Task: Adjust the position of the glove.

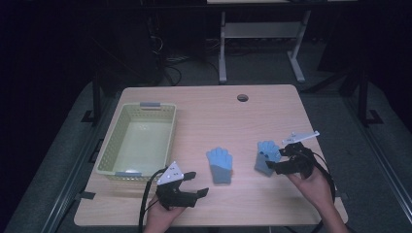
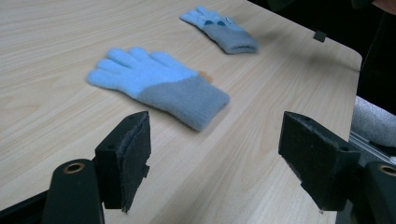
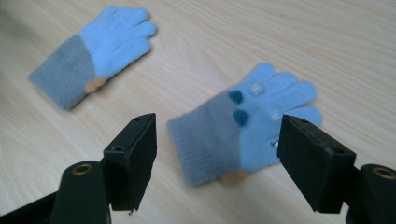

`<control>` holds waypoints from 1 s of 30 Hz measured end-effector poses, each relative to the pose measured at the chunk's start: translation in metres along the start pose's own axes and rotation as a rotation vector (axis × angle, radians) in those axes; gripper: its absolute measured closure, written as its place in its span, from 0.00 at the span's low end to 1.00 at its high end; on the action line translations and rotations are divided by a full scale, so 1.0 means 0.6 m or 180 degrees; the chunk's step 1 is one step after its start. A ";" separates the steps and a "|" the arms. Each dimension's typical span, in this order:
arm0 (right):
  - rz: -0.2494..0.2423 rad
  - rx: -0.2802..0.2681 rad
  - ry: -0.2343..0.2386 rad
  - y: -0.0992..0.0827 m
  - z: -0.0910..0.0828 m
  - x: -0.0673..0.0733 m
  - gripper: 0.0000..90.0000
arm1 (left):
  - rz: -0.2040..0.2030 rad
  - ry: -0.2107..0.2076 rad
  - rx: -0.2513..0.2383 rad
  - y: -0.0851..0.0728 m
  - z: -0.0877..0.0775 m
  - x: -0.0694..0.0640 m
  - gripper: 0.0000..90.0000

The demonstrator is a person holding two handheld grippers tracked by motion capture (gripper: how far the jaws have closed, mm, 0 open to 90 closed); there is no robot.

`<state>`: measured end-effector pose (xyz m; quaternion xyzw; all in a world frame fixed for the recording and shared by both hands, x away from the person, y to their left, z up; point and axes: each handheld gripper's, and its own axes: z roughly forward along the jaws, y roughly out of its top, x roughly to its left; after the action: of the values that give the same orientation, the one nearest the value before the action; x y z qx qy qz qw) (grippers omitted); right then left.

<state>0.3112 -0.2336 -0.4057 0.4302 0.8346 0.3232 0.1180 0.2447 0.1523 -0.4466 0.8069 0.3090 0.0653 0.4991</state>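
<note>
A light wooden table (image 1: 272,104) carries a pale yellow basket (image 1: 108,153) and two blue-and-grey gloves (image 1: 220,165) (image 1: 266,156).

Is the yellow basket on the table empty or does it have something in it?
Empty: the high view shows the basket with a bare floor, and both gloves lie outside on the table.

2 gloves (image 1: 220,165) right of basket (image 1: 112,143)

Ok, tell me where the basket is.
In the high view the basket sits on the table's left side, just beyond the left gripper and left of the two gloves.
</note>
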 end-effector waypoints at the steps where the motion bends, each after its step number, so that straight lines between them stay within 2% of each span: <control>1: 0.0000 0.0015 -0.0007 0.004 0.002 -0.002 0.31 | 0.0000 0.0000 0.0000 0.000 0.000 0.000 0.28; 3: 0.0028 0.0008 -0.0005 0.012 0.008 -0.007 0.31 | -0.0003 0.0000 0.0017 -0.002 0.002 0.002 0.28; 6: 0.0066 0.0102 -0.0026 0.023 0.019 -0.013 0.31 | 0.0008 -0.0007 0.0001 0.000 0.003 0.001 0.28; 9: 0.0049 0.0131 -0.0011 0.035 0.028 -0.019 0.35 | 0.0028 -0.0019 -0.0024 0.003 0.005 -0.003 0.28; 13: 0.0076 0.0379 -0.0016 0.044 0.048 -0.028 0.42 | 0.0057 -0.0046 0.0014 0.003 0.011 -0.005 0.28; 18: 0.0064 0.0627 -0.0041 0.048 0.074 -0.036 0.49 | 0.0025 -0.0069 -0.0026 0.002 0.005 -0.005 0.28; 21: 0.0091 0.0755 -0.0076 0.049 0.086 -0.039 0.54 | -0.0040 -0.0132 -0.0017 0.000 0.004 -0.005 0.28; 26: 0.0057 0.1071 -0.0130 0.044 0.107 -0.041 0.65 | -0.0006 -0.0131 -0.0028 0.002 0.007 -0.007 0.28; 30: 0.0049 0.1118 -0.0175 0.045 0.112 -0.039 0.65 | -0.0027 -0.0131 -0.0012 0.001 0.008 -0.004 0.28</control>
<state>0.3743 -0.2114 -0.4415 0.4592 0.8714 0.1615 0.0613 0.2451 0.1470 -0.4478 0.8058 0.3019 0.0472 0.5072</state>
